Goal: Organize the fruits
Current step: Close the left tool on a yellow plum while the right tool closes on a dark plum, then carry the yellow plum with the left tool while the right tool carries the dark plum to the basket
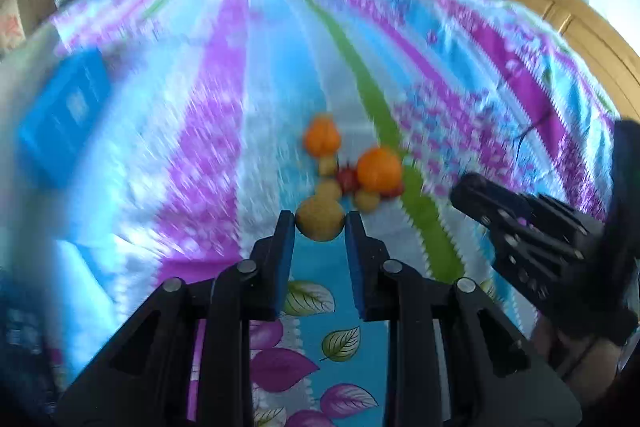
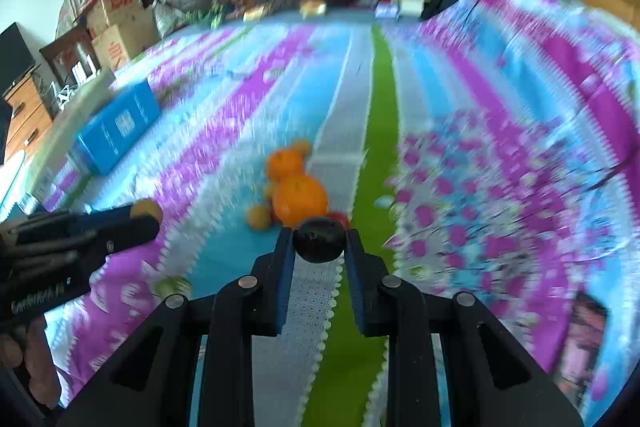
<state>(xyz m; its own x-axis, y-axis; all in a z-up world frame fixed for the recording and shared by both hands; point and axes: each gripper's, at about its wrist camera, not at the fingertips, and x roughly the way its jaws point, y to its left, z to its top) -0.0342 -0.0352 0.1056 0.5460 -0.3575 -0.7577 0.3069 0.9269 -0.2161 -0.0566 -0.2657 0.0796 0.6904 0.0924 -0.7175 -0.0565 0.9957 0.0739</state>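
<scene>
Left wrist view: a yellow fruit [image 1: 320, 223] is pinched between the blue pads [image 1: 286, 263] of the left gripper [image 1: 320, 227], held at the tips and apparently clear of the striped bedspread [image 1: 224, 115]. Beyond it the fruit pile [image 1: 352, 171] is seen on the cover: two oranges, small yellow fruits, something red, all touching or just beside each other. A blue box [image 1: 66, 115] lies well apart at left, judged a likely sorting destination. The right gripper [image 1: 466, 187] is seen side-on at right.

Right wrist view: a dark round fruit [image 2: 319, 239] is clamped between the right gripper's tips, jaws pressed on it. The pile sits just behind. The left gripper is seen at left with its yellow fruit at the tip. Frames are motion-blurred. One fruit per gripper is held, judged so that kinds can be separated.
</scene>
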